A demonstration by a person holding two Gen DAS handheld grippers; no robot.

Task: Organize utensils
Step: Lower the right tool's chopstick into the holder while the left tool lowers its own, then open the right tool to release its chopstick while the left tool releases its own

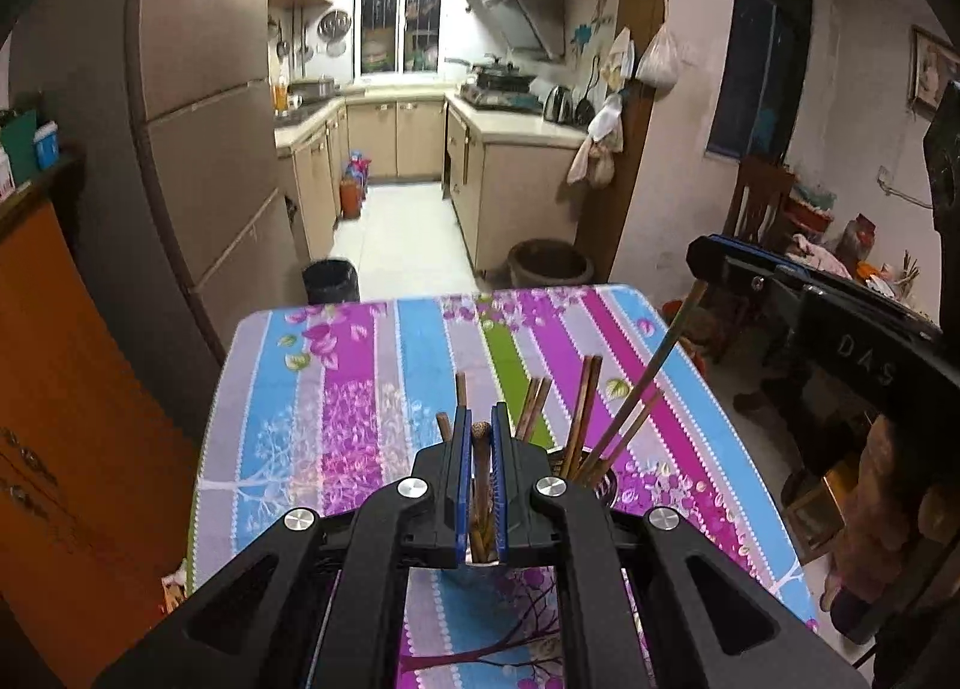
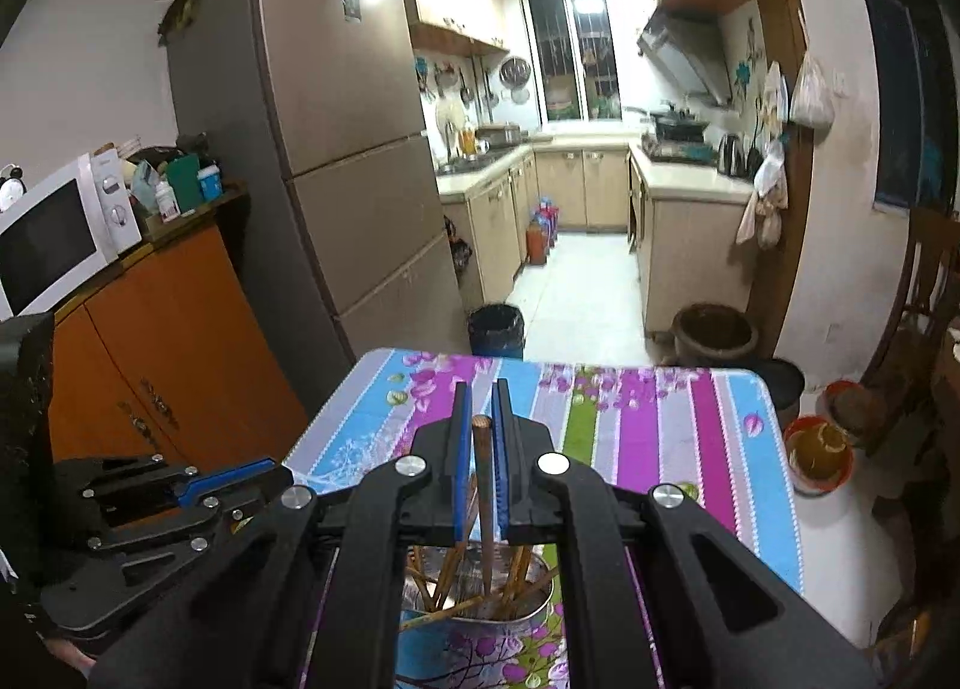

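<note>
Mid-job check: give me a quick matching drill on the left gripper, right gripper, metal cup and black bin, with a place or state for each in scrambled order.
Things:
1. left gripper
2. right gripper
3. metal cup
4. black bin

Places or states:
A. on the floor beyond the table's far edge
B. clamps a round-topped wooden stick
C. stands on the striped cloth, full of chopsticks
D. grips one brown chopstick above the cup

Pairs: 1-B, 2-D, 3-C, 4-A
</note>
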